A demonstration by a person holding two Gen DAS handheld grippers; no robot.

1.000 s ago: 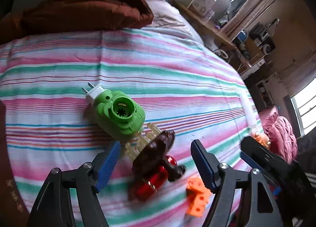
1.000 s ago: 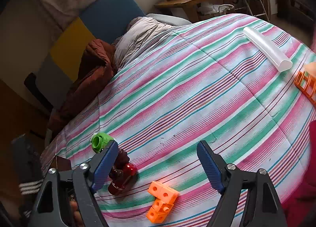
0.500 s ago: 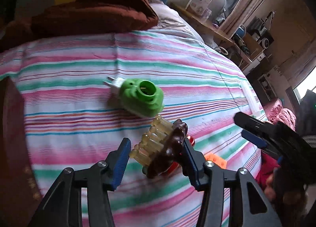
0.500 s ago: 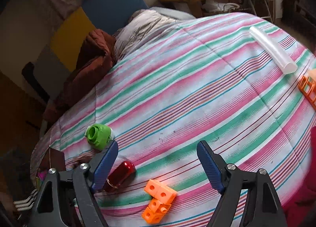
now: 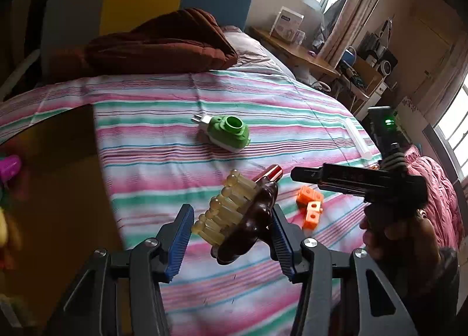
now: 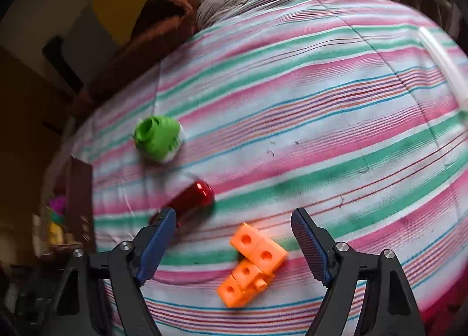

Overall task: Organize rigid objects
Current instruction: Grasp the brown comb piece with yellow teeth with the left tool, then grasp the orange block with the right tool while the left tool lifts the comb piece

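cardboard box (image 5: 55,189) at 9 o'clock, beside the striped bedspread (image 5: 292,119); blurred pink and yellow items inside, perhaps toys. left gripper (image 5: 231,236), jaws part closed, clamps a brown brush (image 5: 248,227) with amber bristles, lifted clear of the bed. green plug-in device (image 5: 229,132) at 12 o'clock; red cylinder (image 6: 193,200) behind the brush. right gripper (image 6: 234,243), jaws wide and empty, hovers over orange blocks (image 6: 251,265); clear tube (image 5: 358,140) at 2 o'clock.

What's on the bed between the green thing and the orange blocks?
The shiny red cylinder lies between the green plug-in thing and the orange blocks, on the striped bedspread. The right wrist view shows it best.
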